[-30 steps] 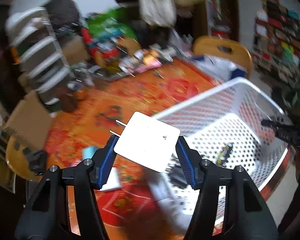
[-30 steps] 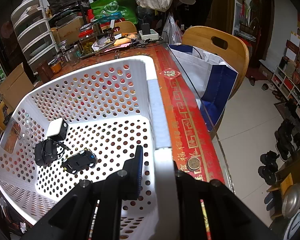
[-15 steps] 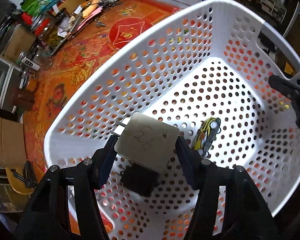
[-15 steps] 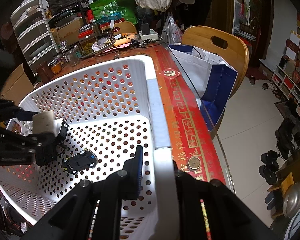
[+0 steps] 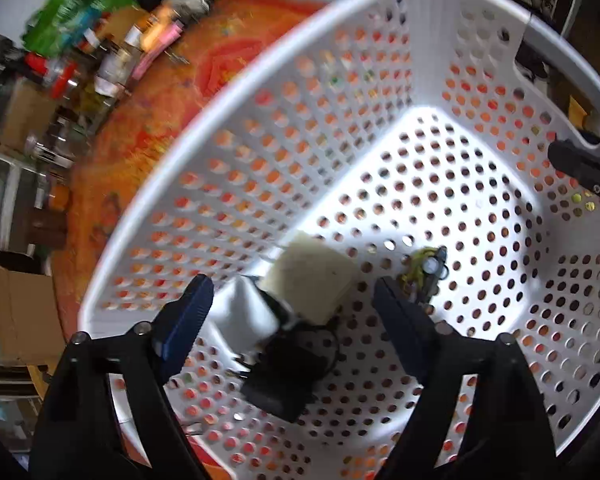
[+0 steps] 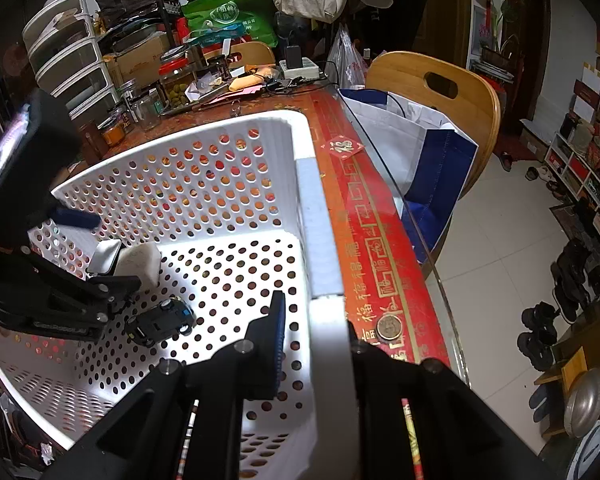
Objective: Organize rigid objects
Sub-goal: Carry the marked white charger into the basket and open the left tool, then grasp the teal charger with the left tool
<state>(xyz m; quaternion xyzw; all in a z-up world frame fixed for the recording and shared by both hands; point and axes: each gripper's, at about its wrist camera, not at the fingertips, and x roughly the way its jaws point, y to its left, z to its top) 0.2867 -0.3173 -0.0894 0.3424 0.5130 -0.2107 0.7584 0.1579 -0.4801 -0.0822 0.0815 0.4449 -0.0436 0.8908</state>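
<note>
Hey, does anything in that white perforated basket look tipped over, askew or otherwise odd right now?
Yes. The white square plug adapter lies tilted, propped on the black charger and another white adapter rather than flat on the white perforated basket floor. The open left gripper hovers over it. The small black toy car sits upright.

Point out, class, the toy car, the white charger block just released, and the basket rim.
toy car (image 6: 160, 321): right wrist view, on its dark roof.
white charger block (image 5: 310, 278): left wrist view, on its flat top face.
basket rim (image 6: 314, 216): right wrist view, on the grey handle strip.
</note>
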